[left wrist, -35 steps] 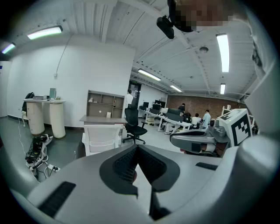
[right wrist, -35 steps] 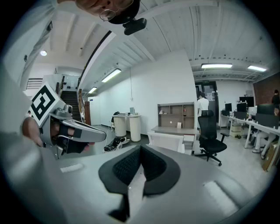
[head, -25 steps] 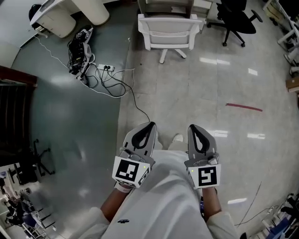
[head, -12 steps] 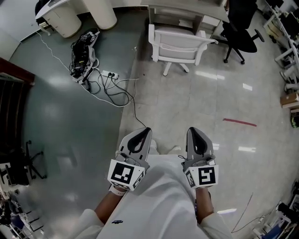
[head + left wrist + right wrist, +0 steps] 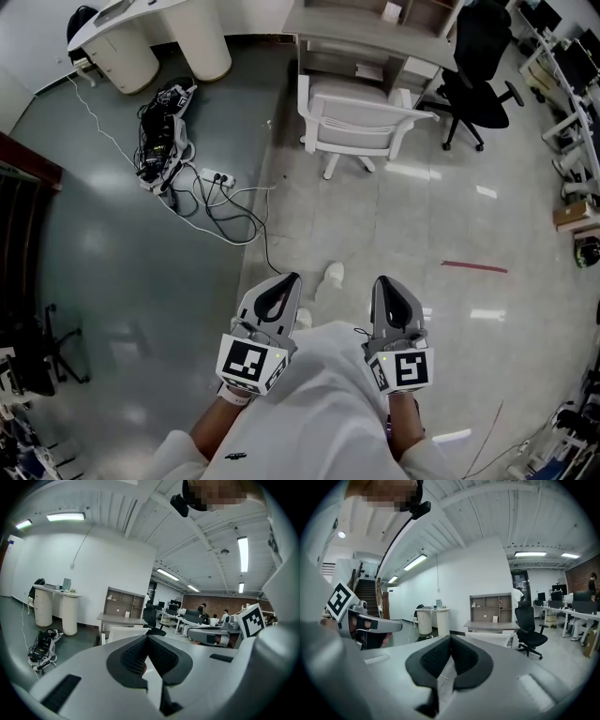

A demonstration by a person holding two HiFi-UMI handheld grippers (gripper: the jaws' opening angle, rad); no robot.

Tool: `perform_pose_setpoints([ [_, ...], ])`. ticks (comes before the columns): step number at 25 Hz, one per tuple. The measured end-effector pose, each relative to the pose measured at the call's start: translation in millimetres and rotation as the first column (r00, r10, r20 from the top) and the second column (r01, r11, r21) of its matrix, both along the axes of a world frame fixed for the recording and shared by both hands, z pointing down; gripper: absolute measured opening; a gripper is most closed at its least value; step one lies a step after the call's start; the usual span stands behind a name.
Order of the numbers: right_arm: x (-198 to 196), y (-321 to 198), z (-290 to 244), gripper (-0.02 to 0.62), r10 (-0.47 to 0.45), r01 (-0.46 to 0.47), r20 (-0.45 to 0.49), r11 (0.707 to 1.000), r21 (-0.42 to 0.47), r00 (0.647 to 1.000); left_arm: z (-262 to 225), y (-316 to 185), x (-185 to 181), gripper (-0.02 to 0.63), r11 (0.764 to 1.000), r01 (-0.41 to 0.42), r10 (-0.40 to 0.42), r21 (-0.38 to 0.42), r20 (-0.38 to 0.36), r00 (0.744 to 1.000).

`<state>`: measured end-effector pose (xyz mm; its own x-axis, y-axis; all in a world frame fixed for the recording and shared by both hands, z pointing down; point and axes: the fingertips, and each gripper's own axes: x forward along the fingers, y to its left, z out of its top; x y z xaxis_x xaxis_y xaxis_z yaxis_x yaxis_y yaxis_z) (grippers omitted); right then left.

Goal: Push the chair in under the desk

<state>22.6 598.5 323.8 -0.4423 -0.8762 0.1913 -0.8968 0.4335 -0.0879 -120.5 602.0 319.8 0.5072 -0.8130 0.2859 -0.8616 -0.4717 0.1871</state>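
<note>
Head view: the white plastic swivel chair (image 5: pixel 361 117) stands just in front of the pale grey desk (image 5: pixel 349 30), its back toward the person and its seat apparently not yet tucked under. The left gripper (image 5: pixel 284 281) and right gripper (image 5: pixel 385 283) are held side by side, each with its jaws together on nothing, well apart from the chair. As I judge it, none of the push is done: approach, contact with the backrest and the shove all remain.
</note>
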Motion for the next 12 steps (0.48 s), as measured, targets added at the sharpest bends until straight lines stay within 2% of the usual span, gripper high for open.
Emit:
perform_pose_setpoints([
  [6, 4, -48, 13, -0.003, 0.022, -0.021, 0.023, 1.0, -0.012, 1.0, 15, -43, 1, 0.007, 1.0, -0.003, 0.003, -0.019, -0.001, 1.0],
  [12, 18, -119, 25, -0.003, 0.031, -0.029, 0.048, 0.999, -0.031, 0.998, 21, -111, 9, 0.006, 0.999, 0.015, -0.015, -0.036, 0.011, 1.0],
])
